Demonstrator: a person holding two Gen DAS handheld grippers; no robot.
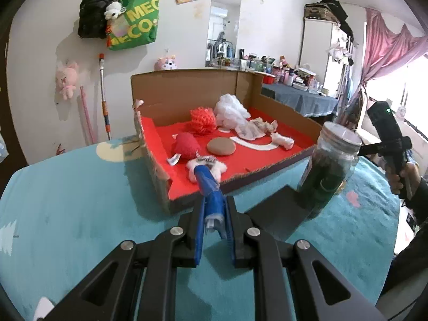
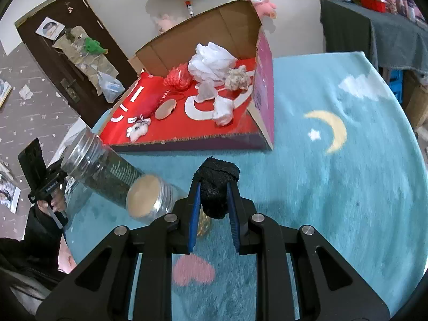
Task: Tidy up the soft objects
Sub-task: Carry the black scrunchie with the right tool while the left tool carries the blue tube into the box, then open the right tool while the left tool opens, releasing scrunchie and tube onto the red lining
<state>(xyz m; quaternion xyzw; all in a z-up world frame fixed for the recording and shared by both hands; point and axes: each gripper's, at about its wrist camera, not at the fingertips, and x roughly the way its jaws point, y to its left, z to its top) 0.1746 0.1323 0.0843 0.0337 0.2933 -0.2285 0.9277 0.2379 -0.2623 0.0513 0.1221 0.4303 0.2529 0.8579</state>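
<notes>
Two grippers work over a turquoise blanket (image 2: 334, 187) patterned with a moon, a star, clouds and a pink heart. From the right wrist camera, the right gripper (image 2: 214, 200) is clenched on a black soft bundle (image 2: 217, 184), whose top bulges above the blue pads (image 2: 194, 214) just short of the box's near edge. At ten o'clock from that bundle, a clear jar (image 2: 117, 176) lies tilted with its tan lid (image 2: 143, 195) facing the camera. At nine o'clock, a hand (image 2: 54, 203) holds the other tool's black handle. From the left wrist camera, the left gripper (image 1: 207, 182) has its jaws clamped together, the blue fingers (image 1: 211, 200) pinching a thin bit of white material between them. Its tip points toward twelve o'clock at a small white plush (image 1: 206, 167) lying at the front of the cardboard box (image 1: 187, 91); I cannot tell whether they touch. The box is open-fronted with a red floor. On that floor sit a red knitted piece (image 1: 186, 144) at eleven o'clock from the plush, a tan round pad (image 1: 221, 146) at one o'clock, a red mesh puff (image 1: 202, 120) and a white mesh puff (image 1: 230, 109) farther back, and crumpled white cloth (image 1: 254, 129) toward two o'clock. In the same view the jar stands at three o'clock, beside the box's right corner.
</notes>
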